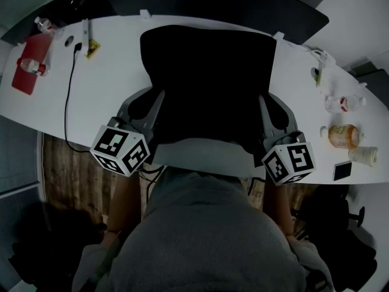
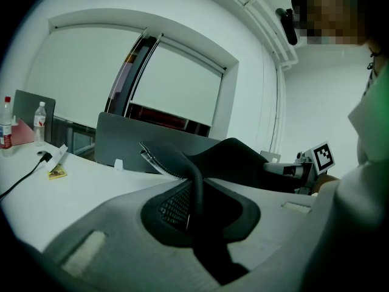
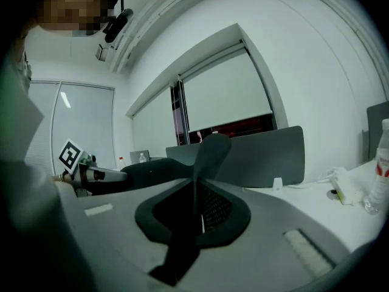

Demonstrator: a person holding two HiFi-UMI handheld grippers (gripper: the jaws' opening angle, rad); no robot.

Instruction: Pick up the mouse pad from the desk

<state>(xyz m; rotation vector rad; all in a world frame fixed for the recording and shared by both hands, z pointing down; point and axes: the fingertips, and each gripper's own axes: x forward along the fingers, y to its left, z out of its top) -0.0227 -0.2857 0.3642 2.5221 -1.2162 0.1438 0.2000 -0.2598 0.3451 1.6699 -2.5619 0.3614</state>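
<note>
1. Mouse pad (image 1: 206, 84): a broad black sheet in mid-counter, straight ahead of the person. Its long axis runs left to right, from one gripper to the other.
2. Left gripper (image 1: 148, 111): the jaws are clamped on the pad's left near side. The left gripper view shows the thin edge pinched upright between them.
3. Right gripper (image 1: 275, 115): the jaws are likewise closed on the right near side, with a thin black edge standing in the gap. Each hand is on its own side and neither is nearer than the other.
4. Key relation: the pad already sits inside both pairs of jaws, not ahead of them. The near edge looks clear of the white counter (image 1: 115, 66), with a grey shadow beneath it. I cannot tell whether the far edge touches.
5. Material: a matte cloth face, soft and floppy. In the left gripper view the pad bows and curls between the two grips. A stitched border and a paler ribbed underside show where a corner turns over.
6. Judgement: the lift wants both hands rising level and evenly spaced. Pulling them apart would strain the pinches, and closing them in would deepen the fold.
7. Surroundings: a black cable (image 1: 70, 96) lies to the left and an orange pill bottle (image 1: 343, 135) to the right, both well apart from the pad.
</note>
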